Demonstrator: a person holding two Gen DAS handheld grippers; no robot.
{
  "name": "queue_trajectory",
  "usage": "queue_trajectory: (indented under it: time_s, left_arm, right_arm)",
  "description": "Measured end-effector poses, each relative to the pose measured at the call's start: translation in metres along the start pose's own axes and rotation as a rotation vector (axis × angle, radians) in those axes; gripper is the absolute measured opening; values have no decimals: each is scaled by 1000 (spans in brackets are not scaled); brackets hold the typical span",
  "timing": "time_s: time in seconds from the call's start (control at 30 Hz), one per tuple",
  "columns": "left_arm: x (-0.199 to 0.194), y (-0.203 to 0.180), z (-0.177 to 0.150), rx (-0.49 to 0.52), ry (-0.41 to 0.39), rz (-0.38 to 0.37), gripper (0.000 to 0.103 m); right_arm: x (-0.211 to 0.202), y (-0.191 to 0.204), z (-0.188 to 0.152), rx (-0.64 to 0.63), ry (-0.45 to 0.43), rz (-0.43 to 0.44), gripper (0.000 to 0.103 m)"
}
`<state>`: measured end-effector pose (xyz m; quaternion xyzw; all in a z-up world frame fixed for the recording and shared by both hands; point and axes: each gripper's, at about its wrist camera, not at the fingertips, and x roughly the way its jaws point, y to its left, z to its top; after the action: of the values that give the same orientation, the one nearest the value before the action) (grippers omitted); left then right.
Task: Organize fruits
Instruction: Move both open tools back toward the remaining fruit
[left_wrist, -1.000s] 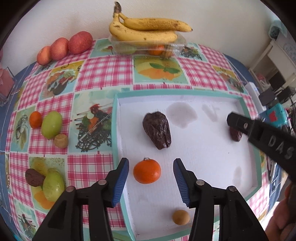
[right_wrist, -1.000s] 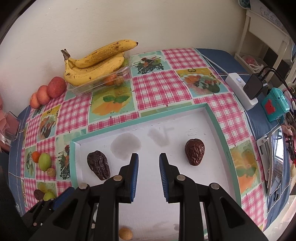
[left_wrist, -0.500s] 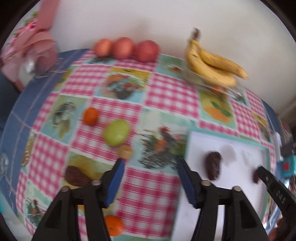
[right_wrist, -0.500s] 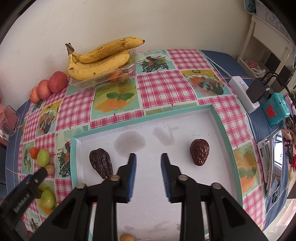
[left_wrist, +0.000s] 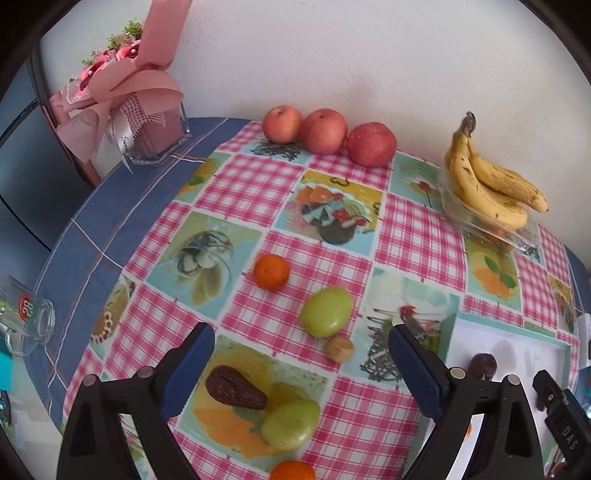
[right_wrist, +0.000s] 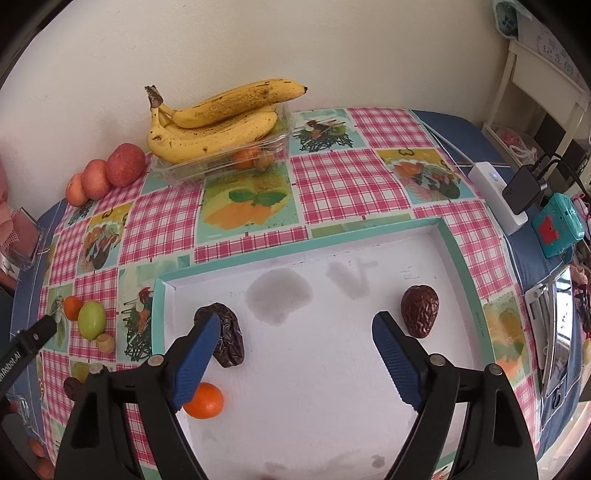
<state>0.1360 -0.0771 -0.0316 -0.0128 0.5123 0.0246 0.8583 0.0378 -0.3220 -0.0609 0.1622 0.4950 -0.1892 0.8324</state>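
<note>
My left gripper is open above the checked tablecloth, with nothing between its fingers. Below it lie a green fruit, a small brown fruit, a dark wrinkled fruit and a second green fruit. A mandarin sits farther off. My right gripper is open over the white tray. The tray holds two dark wrinkled fruits and a mandarin. The left one is partly hidden by a fingertip.
Three apples and bananas on a clear plastic box line the wall. A pink flower box and a glass mug stand at the left. A power strip and teal device sit right of the tray.
My left gripper has swung left, from over the mandarin in the tray to over the loose fruits on the cloth. My right gripper's jaws have opened much wider.
</note>
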Motion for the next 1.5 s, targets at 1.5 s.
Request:
queue_trajectory:
  time_s: [1.5]
  left_arm:
    - [60, 86, 68, -67, 20, -108, 96]
  right_arm:
    - [5, 122, 18, -130, -145, 241, 94]
